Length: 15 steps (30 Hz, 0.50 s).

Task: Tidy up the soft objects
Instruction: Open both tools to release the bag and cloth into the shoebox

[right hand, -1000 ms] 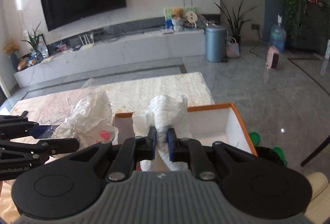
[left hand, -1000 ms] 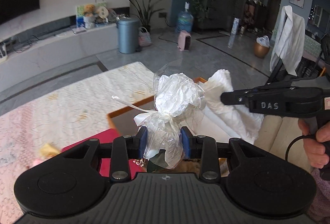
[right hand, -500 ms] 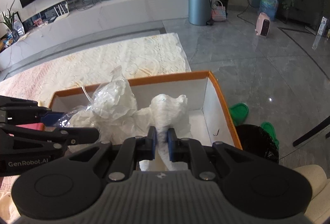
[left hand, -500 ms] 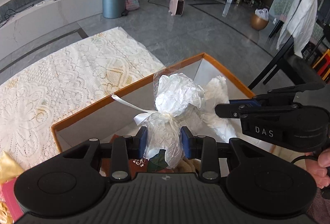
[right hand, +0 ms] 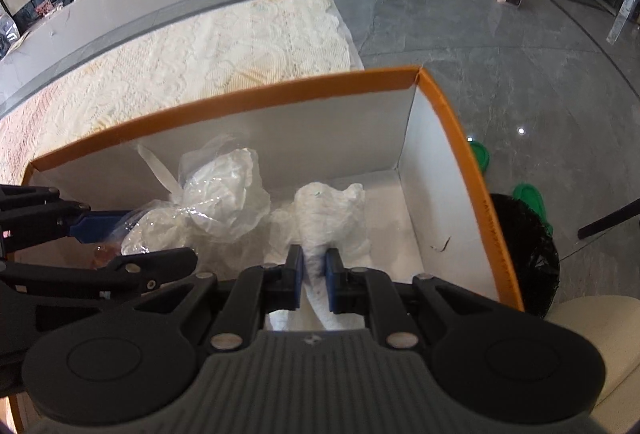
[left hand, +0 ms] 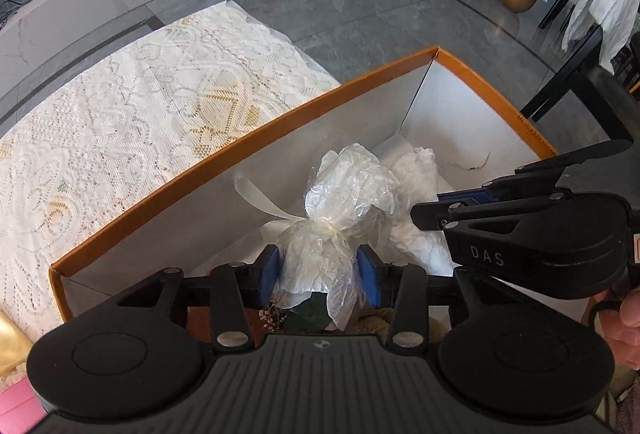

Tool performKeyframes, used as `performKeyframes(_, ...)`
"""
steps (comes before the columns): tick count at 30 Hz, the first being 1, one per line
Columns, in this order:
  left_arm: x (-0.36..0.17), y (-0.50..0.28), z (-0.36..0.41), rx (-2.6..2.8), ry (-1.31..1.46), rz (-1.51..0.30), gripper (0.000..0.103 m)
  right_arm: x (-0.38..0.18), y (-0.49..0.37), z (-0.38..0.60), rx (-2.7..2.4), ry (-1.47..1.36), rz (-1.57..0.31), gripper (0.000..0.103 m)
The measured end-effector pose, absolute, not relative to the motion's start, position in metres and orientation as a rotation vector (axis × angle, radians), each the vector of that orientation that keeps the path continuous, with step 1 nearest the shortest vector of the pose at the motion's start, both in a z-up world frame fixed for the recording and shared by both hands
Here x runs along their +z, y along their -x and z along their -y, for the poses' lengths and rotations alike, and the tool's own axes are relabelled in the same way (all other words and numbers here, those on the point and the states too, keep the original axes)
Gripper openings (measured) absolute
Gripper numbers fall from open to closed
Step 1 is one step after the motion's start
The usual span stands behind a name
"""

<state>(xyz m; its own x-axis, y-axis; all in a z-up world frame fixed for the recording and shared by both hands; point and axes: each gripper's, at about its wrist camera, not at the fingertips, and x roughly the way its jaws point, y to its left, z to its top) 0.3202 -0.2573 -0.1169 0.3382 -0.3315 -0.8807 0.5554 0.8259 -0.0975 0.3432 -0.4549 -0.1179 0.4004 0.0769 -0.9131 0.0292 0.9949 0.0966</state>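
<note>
Left claw point(left hand: 318, 276): jaws opening, blue pads standing off either side of the cellophane-wrapped bundle point(left hand: 340, 202), which sits between them, let go.
Right claw point(right hand: 314, 280): clenched on the white cloth bundle point(right hand: 328, 210).
Count: two claws, two bundles, one box.
Orange-rimmed box point(right hand: 280, 96): both bundles inside, side by side, touching.
Box position: beside a lace cloth point(left hand: 132, 106).
</note>
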Motion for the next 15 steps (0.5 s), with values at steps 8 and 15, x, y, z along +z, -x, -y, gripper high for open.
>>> performKeyframes(8,-0.113,-0.322,0.248,-0.562,-0.222,-1.065,0.073,-0.127,-0.35,0.452,0.019,-0.115,-1.211,0.022)
performKeyframes(15,-0.095,-0.316,0.234,-0.563,-0.148,-1.02,0.087,-0.119,-0.35,0.452,-0.007,-0.104,-1.197,0.039)
